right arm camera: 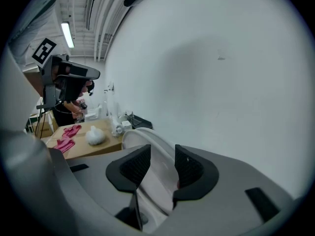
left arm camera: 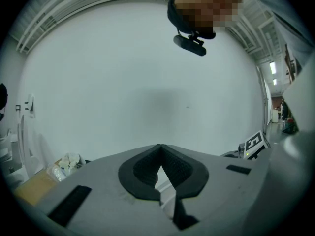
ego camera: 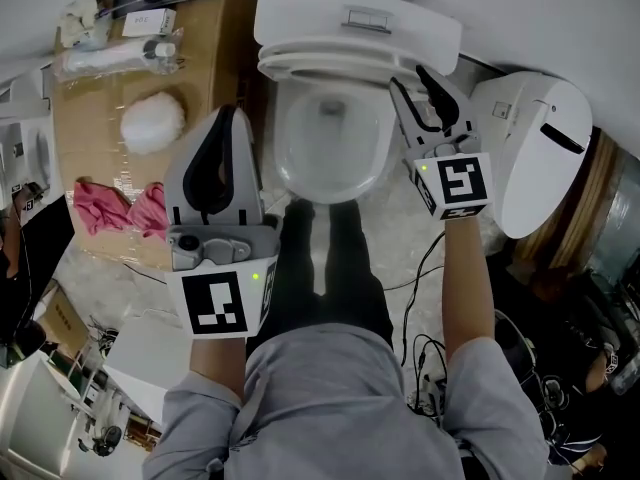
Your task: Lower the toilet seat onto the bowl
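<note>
Toilet seat (ego camera: 300,68) upright against tank (ego camera: 350,18); bowl (ego camera: 285,158) uncovered.
At seat's right edge: right gripper (ego camera: 412,80), jaws apart, seat rim showing between pads, not clamped.
Left of bowl: left gripper (ego camera: 230,118), jaws together, empty, aimed at bare wall.
In front of bowl: person's legs (ego camera: 330,268).
Left of toilet: cardboard box (ego camera: 90,148); white puff (ego camera: 152,123) mid-top, pink cloth (ego camera: 120,208) at near edge, bottle (ego camera: 120,58) at far edge.
Right of toilet, near right gripper: second white fixture (ego camera: 540,153).
On floor under right arm: cable (ego camera: 425,268).

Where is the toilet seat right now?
Head view, top centre: the toilet seat stands raised against the tank, behind the bowl, its right edge between the right gripper's open jaws.
</note>
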Demonstrator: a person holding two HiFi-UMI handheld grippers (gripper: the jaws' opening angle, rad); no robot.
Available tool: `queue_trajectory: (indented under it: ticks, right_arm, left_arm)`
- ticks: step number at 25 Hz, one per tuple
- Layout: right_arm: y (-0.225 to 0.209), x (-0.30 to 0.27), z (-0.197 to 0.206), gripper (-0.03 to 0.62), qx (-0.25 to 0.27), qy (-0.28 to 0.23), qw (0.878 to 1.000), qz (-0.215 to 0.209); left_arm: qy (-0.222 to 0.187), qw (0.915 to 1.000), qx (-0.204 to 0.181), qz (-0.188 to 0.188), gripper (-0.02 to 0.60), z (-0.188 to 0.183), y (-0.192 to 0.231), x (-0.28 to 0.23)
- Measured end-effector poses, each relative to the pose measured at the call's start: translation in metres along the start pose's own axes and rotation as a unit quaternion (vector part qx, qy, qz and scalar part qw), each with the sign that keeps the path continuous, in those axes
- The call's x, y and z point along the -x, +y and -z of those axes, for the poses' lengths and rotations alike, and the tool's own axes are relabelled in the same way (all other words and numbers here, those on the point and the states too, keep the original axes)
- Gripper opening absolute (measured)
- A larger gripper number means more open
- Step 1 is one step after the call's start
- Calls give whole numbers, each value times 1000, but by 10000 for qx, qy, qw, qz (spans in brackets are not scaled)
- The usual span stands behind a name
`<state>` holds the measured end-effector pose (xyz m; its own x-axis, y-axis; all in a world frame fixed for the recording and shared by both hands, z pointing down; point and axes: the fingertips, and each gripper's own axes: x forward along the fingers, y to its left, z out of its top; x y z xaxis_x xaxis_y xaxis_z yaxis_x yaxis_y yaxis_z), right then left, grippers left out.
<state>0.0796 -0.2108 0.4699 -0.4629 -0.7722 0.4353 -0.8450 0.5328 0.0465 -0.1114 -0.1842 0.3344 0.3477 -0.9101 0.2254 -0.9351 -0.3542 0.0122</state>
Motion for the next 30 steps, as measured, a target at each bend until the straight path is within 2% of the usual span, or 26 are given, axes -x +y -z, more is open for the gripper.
queue_trajectory:
  ticks: [12,30]
  right_arm:
    - [8,6,8,137,-93,7,9999,57]
    - [50,47,27,137,-87,-7,9999,146]
  left_arm:
    - [26,10000,64,-21,0,10,-2,9]
    - [69,9999,74,67,0,24,-21,39]
